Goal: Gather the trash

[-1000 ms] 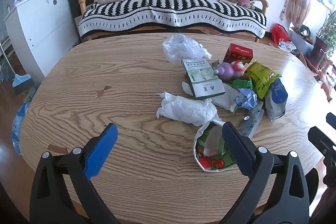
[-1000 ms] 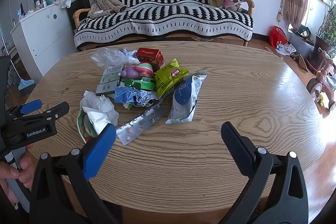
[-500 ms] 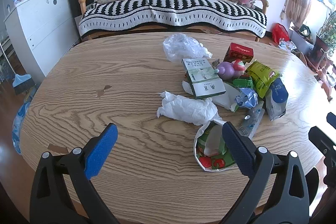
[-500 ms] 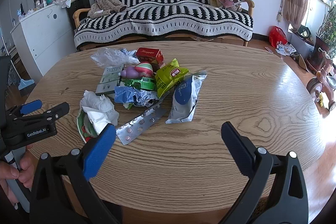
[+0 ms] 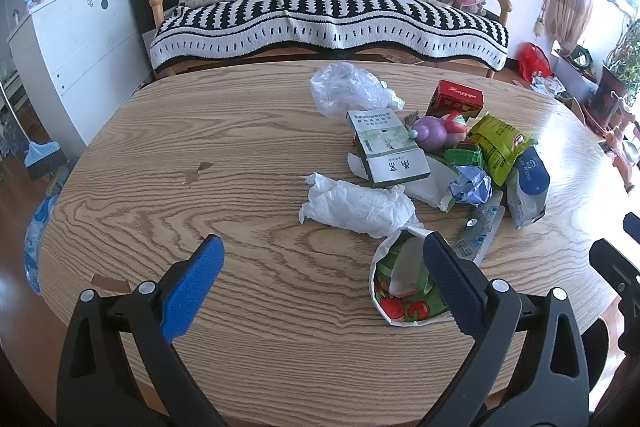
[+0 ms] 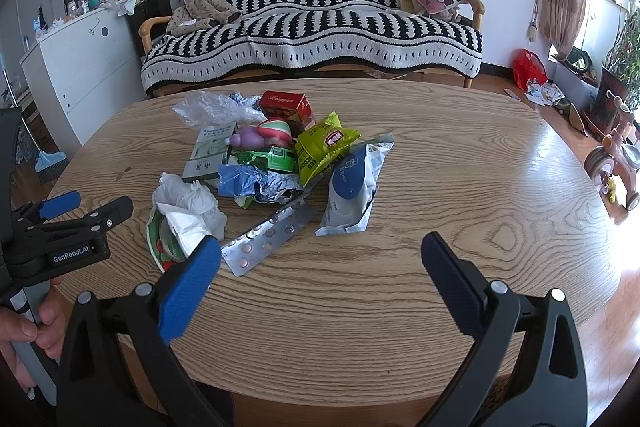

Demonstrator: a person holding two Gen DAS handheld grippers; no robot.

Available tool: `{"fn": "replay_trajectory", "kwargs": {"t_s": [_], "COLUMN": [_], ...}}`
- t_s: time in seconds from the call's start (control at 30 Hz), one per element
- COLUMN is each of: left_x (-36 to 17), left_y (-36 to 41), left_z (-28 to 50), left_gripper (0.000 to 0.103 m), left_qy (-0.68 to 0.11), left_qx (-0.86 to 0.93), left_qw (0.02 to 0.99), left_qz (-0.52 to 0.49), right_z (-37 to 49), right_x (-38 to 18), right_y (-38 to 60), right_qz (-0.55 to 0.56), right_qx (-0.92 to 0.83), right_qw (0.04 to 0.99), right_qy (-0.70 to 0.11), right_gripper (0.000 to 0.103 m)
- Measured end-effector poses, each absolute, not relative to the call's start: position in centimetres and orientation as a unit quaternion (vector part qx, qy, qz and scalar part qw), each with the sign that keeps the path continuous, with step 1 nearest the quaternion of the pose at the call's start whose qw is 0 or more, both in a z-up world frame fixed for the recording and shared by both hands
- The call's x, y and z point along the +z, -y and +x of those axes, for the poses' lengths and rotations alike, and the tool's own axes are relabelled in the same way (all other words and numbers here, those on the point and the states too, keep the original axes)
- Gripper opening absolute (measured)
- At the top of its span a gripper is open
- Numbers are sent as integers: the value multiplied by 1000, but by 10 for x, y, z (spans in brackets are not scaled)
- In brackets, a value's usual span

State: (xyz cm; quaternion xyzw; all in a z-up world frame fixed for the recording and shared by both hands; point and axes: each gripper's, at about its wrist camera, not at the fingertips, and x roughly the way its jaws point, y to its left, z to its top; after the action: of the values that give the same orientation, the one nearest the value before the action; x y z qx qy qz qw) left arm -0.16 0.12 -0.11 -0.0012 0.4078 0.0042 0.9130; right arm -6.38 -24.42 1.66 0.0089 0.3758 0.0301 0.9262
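A pile of trash lies on the oval wooden table: a crumpled white tissue, a green-white carton, a clear plastic bag, a red box, a yellow-green snack bag, a blue-white wipes pack, a pill blister strip and a paper bowl. My left gripper is open and empty, near the bowl. My right gripper is open and empty, in front of the blister strip.
A purple toy and green toy car sit in the pile. A striped sofa stands behind the table, a white cabinet at left, a tricycle at right. The left gripper also shows in the right wrist view.
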Motion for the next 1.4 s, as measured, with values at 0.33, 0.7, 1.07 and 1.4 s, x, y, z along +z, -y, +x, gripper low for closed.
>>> {"fn": "replay_trajectory", "kwargs": {"t_s": [0.33, 0.7, 1.07, 1.4], "left_x": [-5, -34, -43, -37], "left_y": [-2, 24, 49, 65], "left_z": [-2, 9, 25, 24], "left_gripper": [97, 97, 97, 97], "left_qy": [-412, -455, -458, -458], "left_qx": [4, -34, -53, -59], "left_qw": [911, 890, 887, 887], "left_qz": [-1, 8, -11, 9], "right_z": [-64, -23, 45, 60], "right_x": [16, -3, -42, -57], "right_y": [244, 280, 302, 306], "right_qz": [8, 49, 95, 131], "right_qx": [30, 13, 25, 52], "right_qw": [926, 915, 896, 879], "right_qy": [-376, -401, -432, -456], "right_gripper": [97, 97, 89, 28]}}
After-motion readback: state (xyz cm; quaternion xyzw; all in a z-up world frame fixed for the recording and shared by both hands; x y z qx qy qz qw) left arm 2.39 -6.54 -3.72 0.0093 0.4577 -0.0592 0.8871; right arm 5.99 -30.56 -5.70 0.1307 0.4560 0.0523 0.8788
